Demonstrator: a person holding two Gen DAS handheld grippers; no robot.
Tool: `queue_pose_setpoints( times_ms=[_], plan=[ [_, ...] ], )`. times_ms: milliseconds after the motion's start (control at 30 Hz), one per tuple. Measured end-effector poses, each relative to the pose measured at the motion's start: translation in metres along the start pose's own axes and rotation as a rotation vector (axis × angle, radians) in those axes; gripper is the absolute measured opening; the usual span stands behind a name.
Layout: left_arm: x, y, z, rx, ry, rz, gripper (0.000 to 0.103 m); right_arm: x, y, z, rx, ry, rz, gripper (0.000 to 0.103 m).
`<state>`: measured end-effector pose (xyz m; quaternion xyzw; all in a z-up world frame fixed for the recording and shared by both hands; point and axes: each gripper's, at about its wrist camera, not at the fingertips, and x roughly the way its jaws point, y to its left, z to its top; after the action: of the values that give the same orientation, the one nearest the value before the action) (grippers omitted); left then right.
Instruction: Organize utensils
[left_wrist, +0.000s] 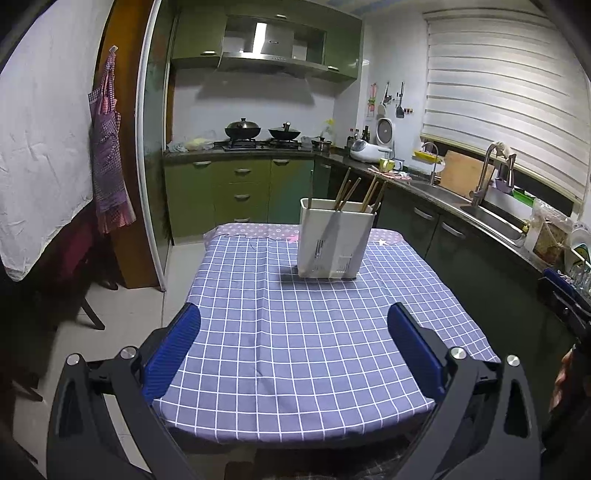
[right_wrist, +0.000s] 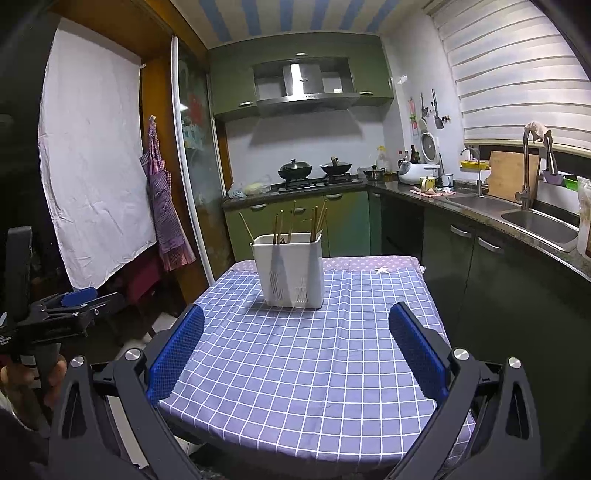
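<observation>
both grippers (left_wrist: 293, 332) (right_wrist: 295, 334) gape over bare tablecloth (left_wrist: 295, 350); chopsticks (left_wrist: 349, 194) fill holder (left_wrist: 334, 243).

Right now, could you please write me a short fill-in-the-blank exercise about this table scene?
1. The chopsticks stand in a white ____ on the table.
2. The left gripper and the right gripper both have their jaws ____.
3. The cloth covering the table has a ____ pattern in white lines.
4. On the stove at the back sit two dark ____.

Missing words: holder; open; checked; woks
</observation>
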<state>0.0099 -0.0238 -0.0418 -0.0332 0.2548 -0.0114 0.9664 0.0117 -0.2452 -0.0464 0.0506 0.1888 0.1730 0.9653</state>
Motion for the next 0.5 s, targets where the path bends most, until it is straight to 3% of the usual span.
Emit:
queue_pose_setpoints(
  times_ms=[500],
  plan=[
    [0.0056, -0.0009, -0.0011, 0.023, -0.005, 0.011, 0.096, 0.0057, 0.0022, -0.002, -0.002, 0.012, 0.004, 0.099]
  ],
)
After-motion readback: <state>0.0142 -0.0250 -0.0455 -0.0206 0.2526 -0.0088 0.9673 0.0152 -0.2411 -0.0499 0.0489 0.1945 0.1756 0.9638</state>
